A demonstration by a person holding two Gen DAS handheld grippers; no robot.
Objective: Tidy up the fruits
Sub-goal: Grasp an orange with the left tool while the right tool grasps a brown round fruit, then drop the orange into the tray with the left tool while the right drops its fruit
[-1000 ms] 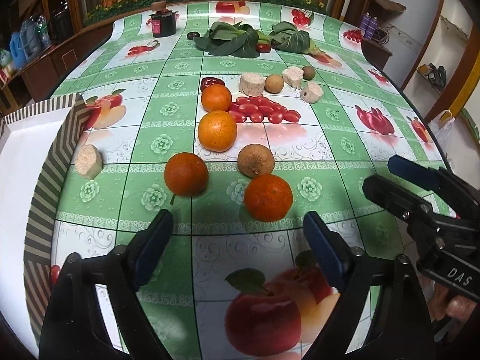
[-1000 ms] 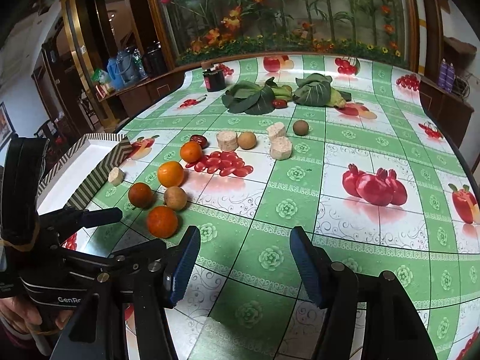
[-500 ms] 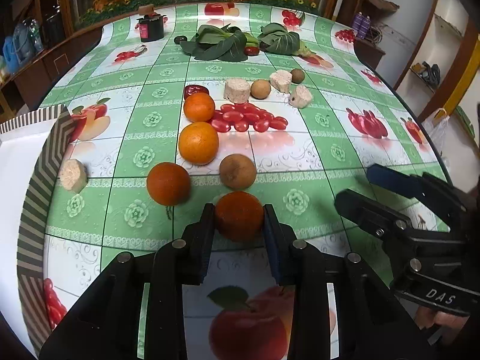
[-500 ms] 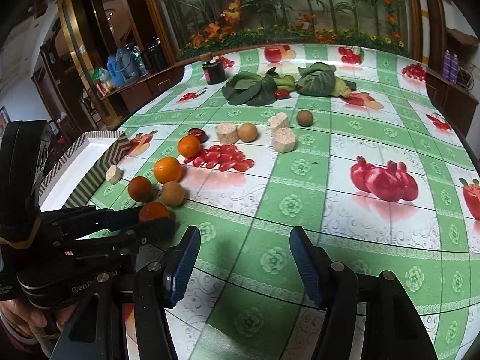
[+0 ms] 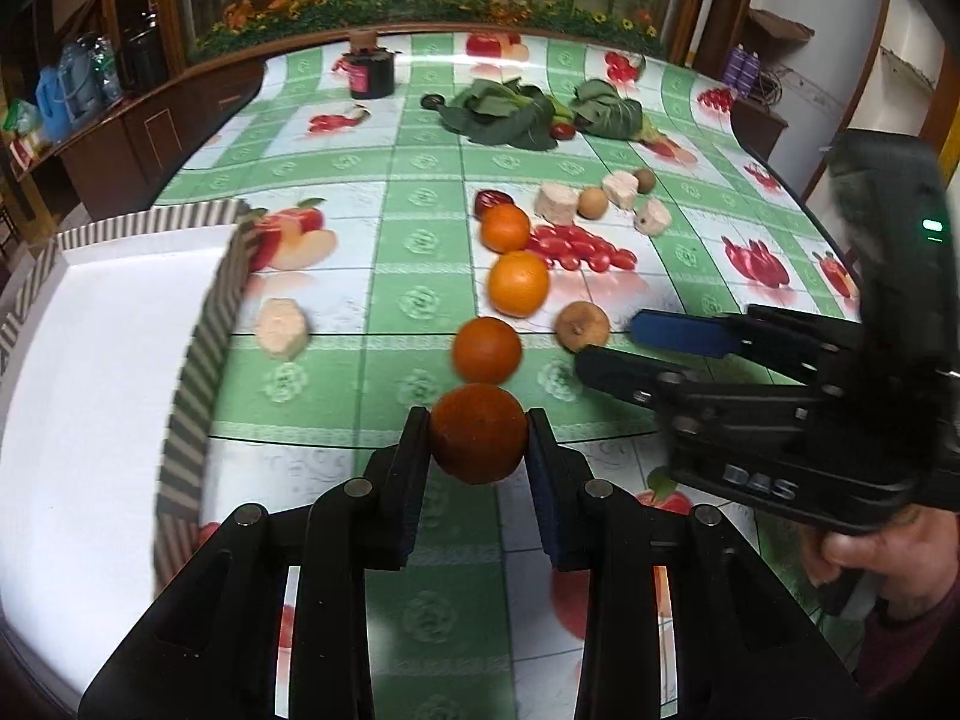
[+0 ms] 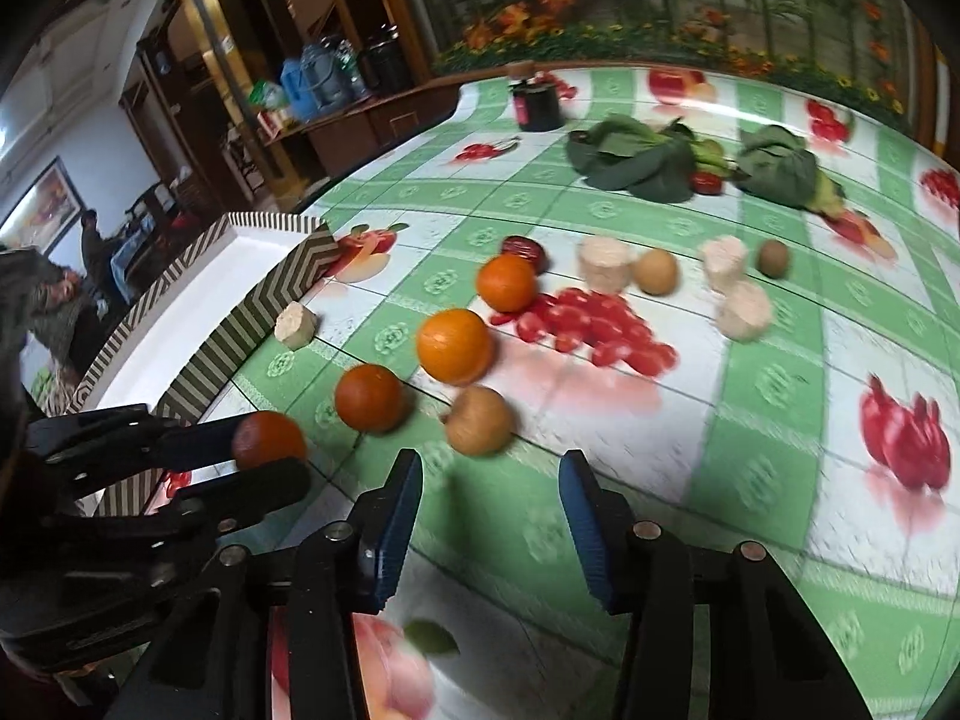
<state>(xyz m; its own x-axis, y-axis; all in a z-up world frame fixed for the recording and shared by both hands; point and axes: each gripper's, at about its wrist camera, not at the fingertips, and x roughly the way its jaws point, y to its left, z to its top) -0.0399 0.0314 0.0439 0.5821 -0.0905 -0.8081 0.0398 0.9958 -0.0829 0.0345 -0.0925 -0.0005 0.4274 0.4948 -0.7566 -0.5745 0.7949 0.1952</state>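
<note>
Table (image 5: 414, 192), green-checked fruit-print cloth; striped-rim white tray (image 5: 108, 360) at its left edge; left gripper (image 5: 478, 441) clamped on a dark orange (image 5: 477, 432), near the tray's corner; right gripper (image 6: 489, 516) closing, nothing between its jaws, just short of a brown round fruit (image 6: 478, 420); three oranges (image 6: 454, 345) loose in a row; cherry tomatoes (image 6: 600, 324) heaped beyond.

A home dining room: a large table (image 5: 372, 198) under a glossy green-and-white checked oilcloth printed with apples and cherries, loaded with oranges (image 5: 518, 283), cherry tomatoes (image 5: 576, 246) and leafy greens (image 5: 498, 114). Dark wooden cabinets (image 6: 360, 126) run along its far side, holding water jugs (image 6: 312, 84) and bottles. A mural of bamboo and flowers (image 6: 660, 6) fills the wall behind, and a framed picture (image 6: 48, 204) hangs on a white wall.
</note>
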